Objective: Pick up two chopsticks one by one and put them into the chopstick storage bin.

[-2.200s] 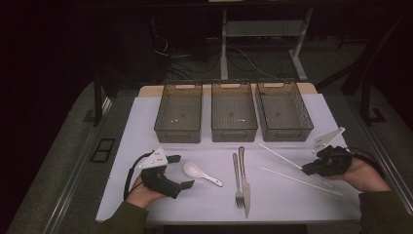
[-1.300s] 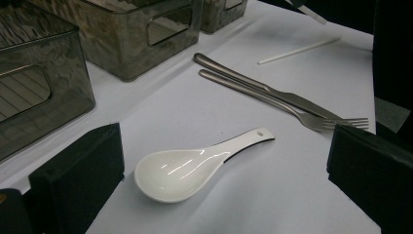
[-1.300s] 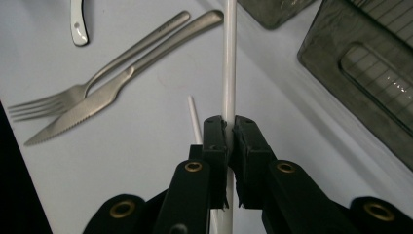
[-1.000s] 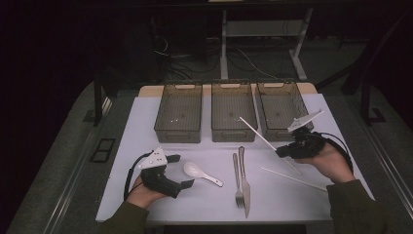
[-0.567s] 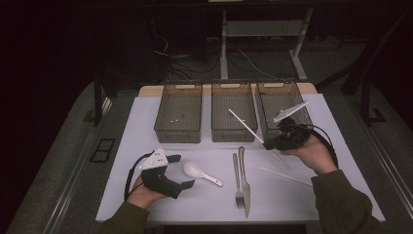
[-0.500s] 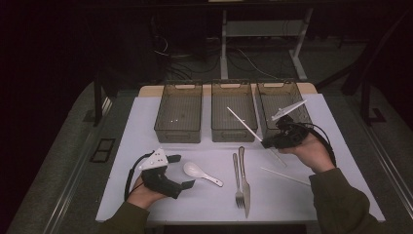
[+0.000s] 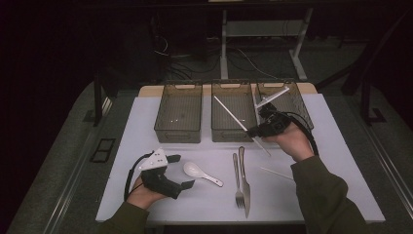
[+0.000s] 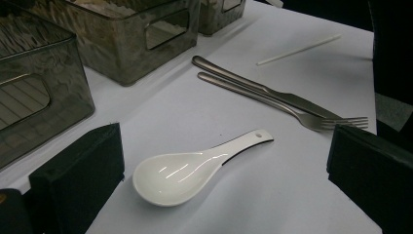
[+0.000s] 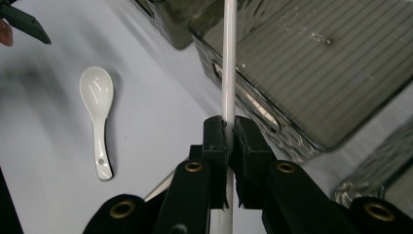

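the right gripper was clamped on a thin white plastic chopstick, held slanting above the middle smoky see-through plastic bin. a second white chopstick lay on the white table near the right sleeve. a steel fork and steel knife lay side by side; a white ceramic spoon sat between the wide-open left gripper jaws. the left bin and right bin looked empty.
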